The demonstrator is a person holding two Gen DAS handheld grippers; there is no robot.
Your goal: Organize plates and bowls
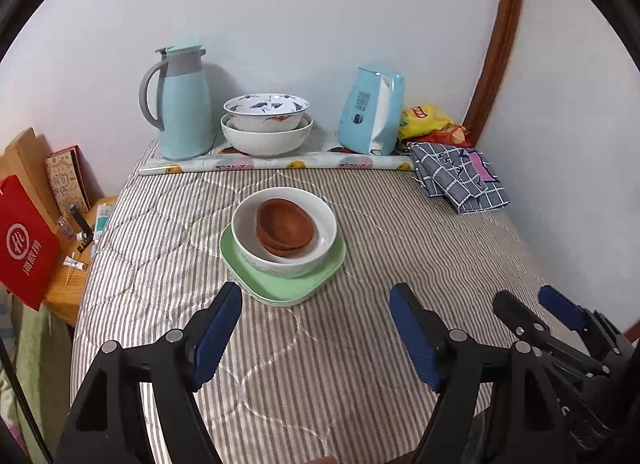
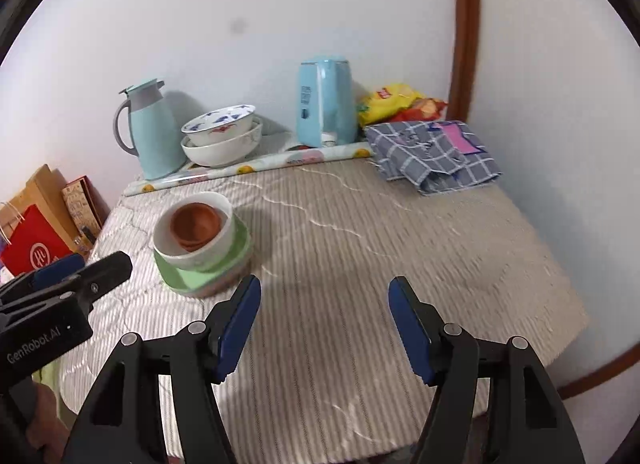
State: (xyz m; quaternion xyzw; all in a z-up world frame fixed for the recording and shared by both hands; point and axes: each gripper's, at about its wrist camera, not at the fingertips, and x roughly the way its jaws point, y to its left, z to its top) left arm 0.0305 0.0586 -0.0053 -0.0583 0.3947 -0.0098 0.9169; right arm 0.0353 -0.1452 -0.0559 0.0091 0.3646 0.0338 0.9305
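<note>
Both your left hand-held gripper and right hand-held gripper hover apart and empty near the stack mid-bed; the pair of bowls by the wall likely needs collecting next.

- The left gripper is held low and level, its 2 black arms reaching forward, blue-padded fingers spread wide apart with nothing between them.
- The right gripper sits just beside it on the right, equally low, its 2 blue pads also parted and gripping nothing.
- Each gripper shows at the edge of the other's wrist view, side by side, not touching.
</note>
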